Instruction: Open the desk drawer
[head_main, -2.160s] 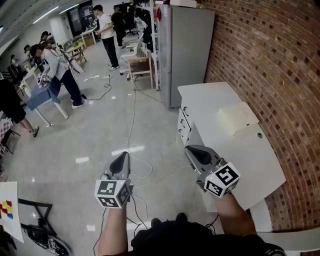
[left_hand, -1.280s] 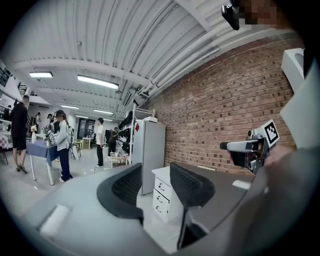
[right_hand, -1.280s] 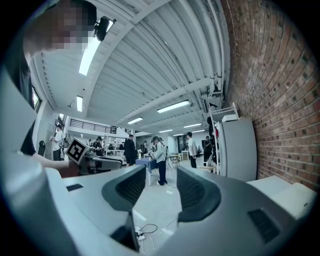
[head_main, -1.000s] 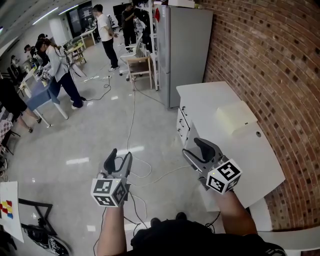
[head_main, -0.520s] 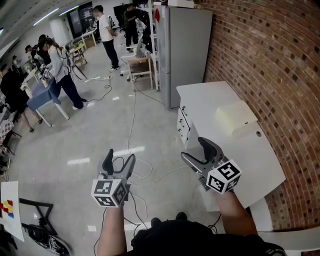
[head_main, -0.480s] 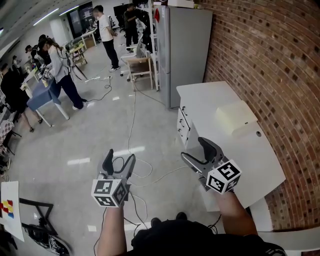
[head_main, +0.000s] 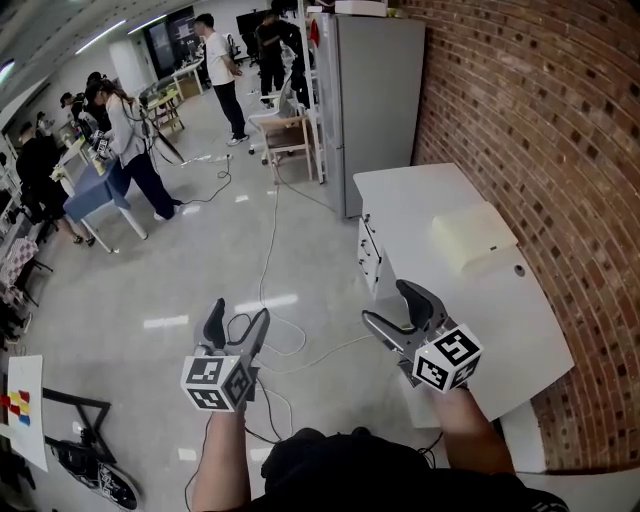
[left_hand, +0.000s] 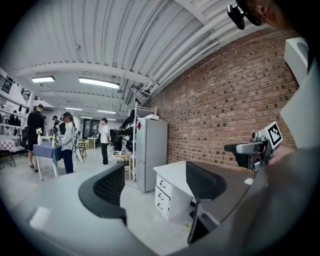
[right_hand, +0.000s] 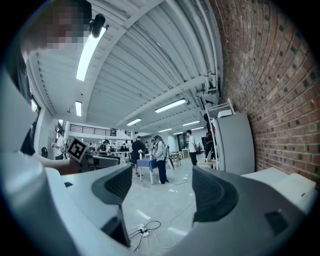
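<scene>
1. Desk (head_main: 425, 200): white, set against the brick wall (head_main: 540, 110) on the right of the scene. A round cable hole (head_main: 519, 270) is cut in the top on the wall side.
2. Drawer stack (head_main: 368, 250): in the desk's left face, towards its far end. The left gripper view shows three white fronts, one above another. Each carries a small dark handle, and all are flush and shut.
3. Left gripper (head_main: 238, 315): held over the floor, left of the desk and well apart from it. Its jaws have just been opening and stand wide, with nothing between them.
4. Right gripper (head_main: 388, 303): seen at the desk's near left edge, nearer than the drawers and touching none of them. Its jaws have just been opening and are spread wide and empty.
5. Cream box (head_main: 472, 235): lies on the desk top, beyond the right gripper.
6. Grey cabinet (head_main: 380, 90): tall, just beside the desk's far end.
7. Cables (head_main: 268, 250): trail along the floor from the far room to the near foreground. One white strand (head_main: 335, 350) runs between the two grippers towards the desk.
8. Background: a wooden chair (head_main: 287, 130) beside the cabinet, a blue table (head_main: 95, 192) at far left, and several people (head_main: 130, 140) standing round.
</scene>
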